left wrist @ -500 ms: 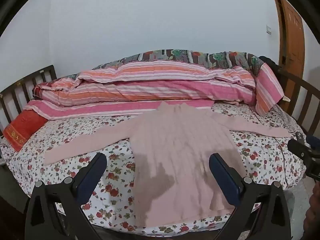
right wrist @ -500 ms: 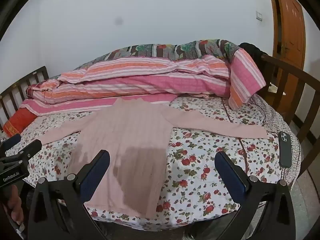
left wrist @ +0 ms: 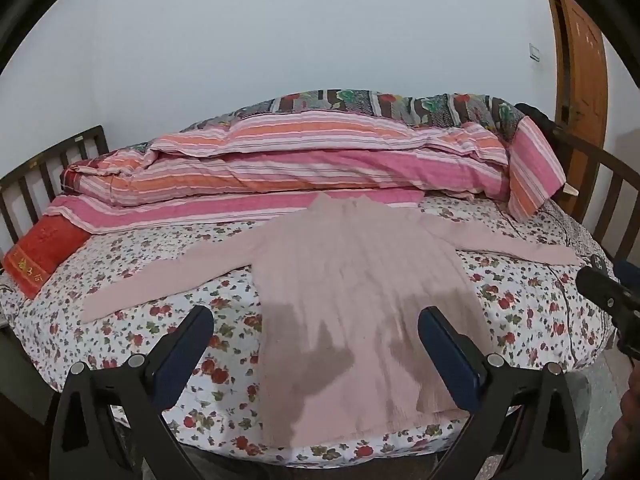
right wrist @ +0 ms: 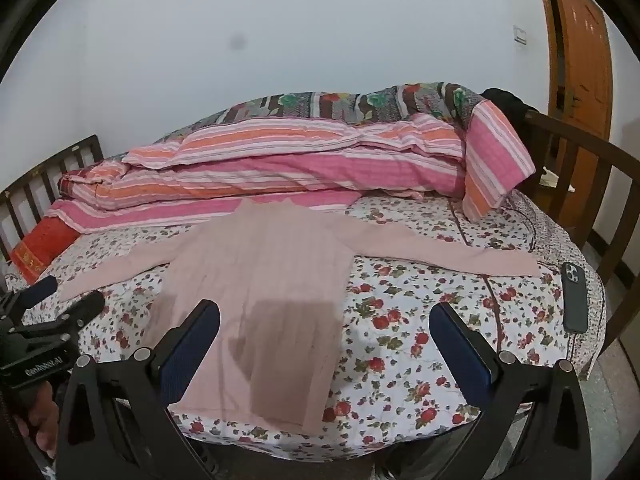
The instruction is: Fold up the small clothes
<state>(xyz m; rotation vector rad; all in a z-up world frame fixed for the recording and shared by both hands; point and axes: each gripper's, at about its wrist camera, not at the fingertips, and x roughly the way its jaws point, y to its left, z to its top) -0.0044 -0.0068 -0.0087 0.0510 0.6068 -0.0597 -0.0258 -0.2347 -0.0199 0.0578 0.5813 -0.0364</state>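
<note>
Tools (left wrist: 312, 344) (right wrist: 324, 340) gape above flat, sleeves-spread pink sweater (left wrist: 352, 280).

Pink sweater (right wrist: 256, 280) lies flat, sleeves spread, on floral bed (right wrist: 420, 320); right gripper (right wrist: 324, 344) gapes above its hem; phone (right wrist: 575, 297) near bed's right edge.

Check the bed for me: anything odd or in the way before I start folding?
A dark phone lies on the floral sheet near the bed's right edge, just past the pink sweater's right sleeve cuff, apart from it. The dark patches on the sweater look like gripper shadows, not stains. Both grippers are open.
</note>
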